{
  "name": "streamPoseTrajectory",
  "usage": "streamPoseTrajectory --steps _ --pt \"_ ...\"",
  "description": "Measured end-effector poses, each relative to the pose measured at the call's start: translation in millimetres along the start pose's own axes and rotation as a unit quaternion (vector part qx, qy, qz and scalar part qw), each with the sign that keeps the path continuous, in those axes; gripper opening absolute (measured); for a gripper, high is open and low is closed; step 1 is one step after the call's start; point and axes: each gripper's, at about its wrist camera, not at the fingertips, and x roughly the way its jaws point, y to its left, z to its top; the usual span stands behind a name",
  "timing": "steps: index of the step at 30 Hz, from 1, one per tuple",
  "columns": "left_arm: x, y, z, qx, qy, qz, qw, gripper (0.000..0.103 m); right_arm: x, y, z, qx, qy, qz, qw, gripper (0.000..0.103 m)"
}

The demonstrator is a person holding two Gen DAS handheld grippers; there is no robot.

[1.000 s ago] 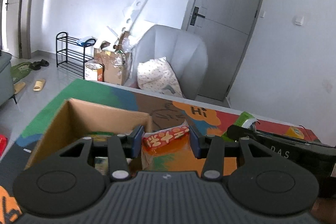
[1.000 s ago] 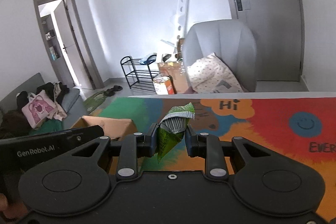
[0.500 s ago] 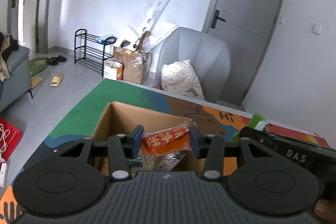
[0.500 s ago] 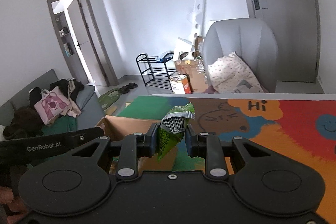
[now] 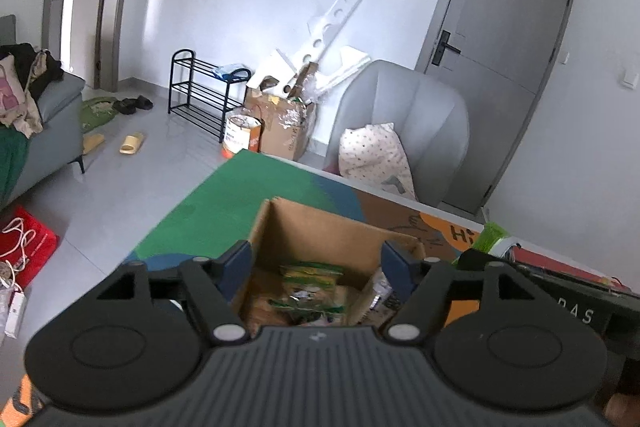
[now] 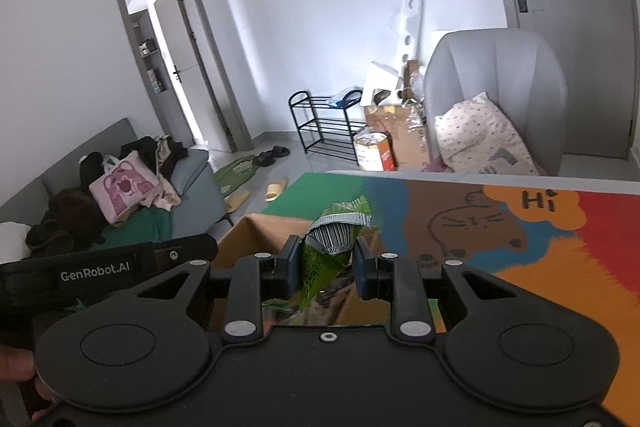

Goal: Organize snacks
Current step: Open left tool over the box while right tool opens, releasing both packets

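One cardboard box (image 5: 320,227), open at the top, sits on the colourful mat (image 5: 224,211) covering the table. Two grippers in play. Left gripper (image 5: 316,265) points down over the box mouth, jaws spread wide, just been opening, nothing between them. The red-orange packet it carried earlier is gone from the jaws; can't pick it out in the box. Right gripper (image 6: 325,269) also tilts down toward the box (image 6: 256,235), jaws clamped on one green snack packet (image 6: 334,247), barcode side facing the camera, crimped top sticking up above the fingers. Packet hangs over the near right part of the box opening, not in it.

Box contents from the left wrist view: at least two green-and-yellow snack packets (image 5: 310,273) stacked near the middle, one silvery wrapper (image 5: 382,291) against the right wall; the rest is blurred, count unclear. The right gripper's body shows at the right edge of the left view, the left one's at the left edge of the right view.
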Motion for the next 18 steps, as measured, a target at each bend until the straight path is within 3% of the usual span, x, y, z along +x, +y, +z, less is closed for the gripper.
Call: streamPoseTrajectory --steps 5,9,14,16,18 --pt "-2 6 -2 0.002 0.003 0.003 1.0 0.08 4 10 0 -0.004 0.012 0.018 1.0 0.028" --pt "0 8 -5 0.005 0.009 0.004 0.9999 0.083 2 15 -1 0.001 0.017 0.026 1.0 0.041" --pt "-6 10 -6 0.007 0.009 0.013 0.9999 0.089 -9 12 -2 0.006 0.015 0.007 1.0 0.043" --pt "-8 7 -7 0.012 0.009 0.014 0.9998 0.094 -14 10 -4 0.01 0.012 0.0 1.0 0.054" --pt "-10 4 -8 0.018 0.011 0.016 0.9996 0.095 -21 8 -4 0.009 0.005 -0.01 1.0 0.057"
